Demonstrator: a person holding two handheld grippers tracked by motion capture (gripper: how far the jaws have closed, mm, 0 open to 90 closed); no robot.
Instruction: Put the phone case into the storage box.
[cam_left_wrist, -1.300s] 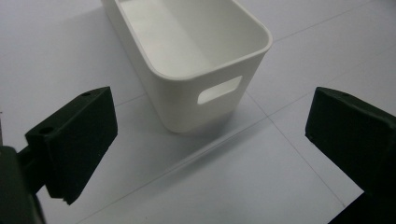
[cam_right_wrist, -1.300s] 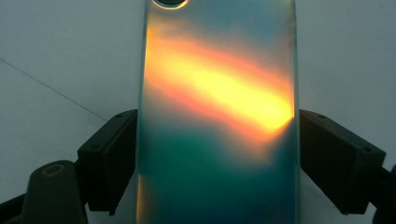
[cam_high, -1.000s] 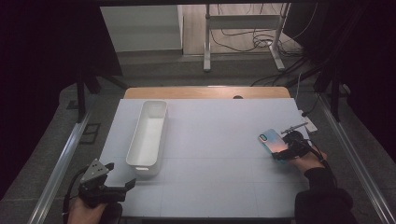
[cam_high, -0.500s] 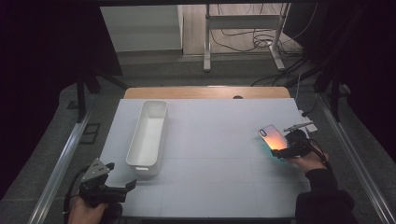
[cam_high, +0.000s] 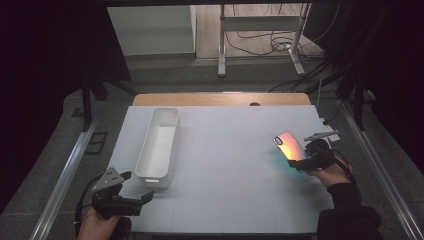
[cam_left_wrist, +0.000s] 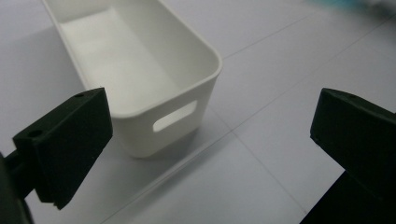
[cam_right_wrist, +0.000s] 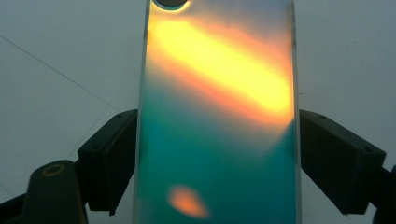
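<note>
A phone (cam_high: 290, 146) with a shiny, colour-shifting back is held above the right side of the white table (cam_high: 230, 150). My right gripper (cam_high: 306, 161) is shut on it, its two black pads pressed against the phone's long edges (cam_right_wrist: 217, 116). The phone tilts up and away from the hand toward the table's middle. A long white bin (cam_high: 159, 145) stands empty on the left half of the table, its near end with a handle slot (cam_left_wrist: 175, 116). My left gripper (cam_high: 141, 197) hovers open by the table's front left corner, just short of the bin's near end.
A small pale object (cam_high: 321, 135) lies near the right edge of the table, behind the right hand. A wooden strip (cam_high: 220, 99) borders the far edge. Metal rails run along both sides, and cables lie on the floor beyond.
The right gripper has lifted the phone a little and tilted it up, so its back now glows orange and teal. The left gripper has stayed where it was.
</note>
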